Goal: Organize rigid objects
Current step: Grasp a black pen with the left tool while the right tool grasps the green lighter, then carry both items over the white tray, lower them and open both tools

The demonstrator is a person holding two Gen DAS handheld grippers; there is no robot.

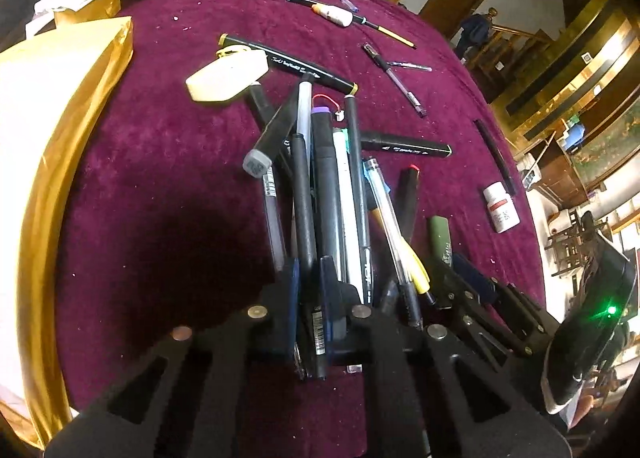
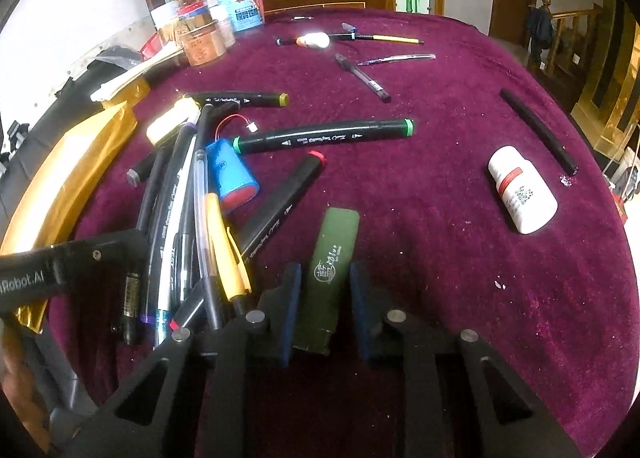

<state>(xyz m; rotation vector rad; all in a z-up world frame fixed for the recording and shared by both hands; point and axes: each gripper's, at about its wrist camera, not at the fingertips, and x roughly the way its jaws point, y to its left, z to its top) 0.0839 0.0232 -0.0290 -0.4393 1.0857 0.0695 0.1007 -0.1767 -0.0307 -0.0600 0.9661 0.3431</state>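
Note:
A heap of pens and markers [image 1: 332, 177] lies on the purple cloth [image 1: 160, 161]. My left gripper [image 1: 311, 272] is shut on a black pen [image 1: 303, 193] from that heap, its blue pads pressed on both sides of the barrel. A flat dark green case [image 2: 332, 258] with white lettering lies just right of the heap. My right gripper [image 2: 326, 282] straddles it, the pads against its two long sides. In the left wrist view the green case [image 1: 439, 232] and the right gripper [image 1: 460, 274] show at lower right.
A white pill bottle [image 2: 522, 189] and a black stick [image 2: 538, 129] lie to the right. A blue battery pack [image 2: 234, 173], a green-capped marker [image 2: 324, 135] and a red-capped marker [image 2: 280, 201] lie mid-table. A gold box [image 1: 60, 137] borders the left; jars [image 2: 204, 41] stand behind.

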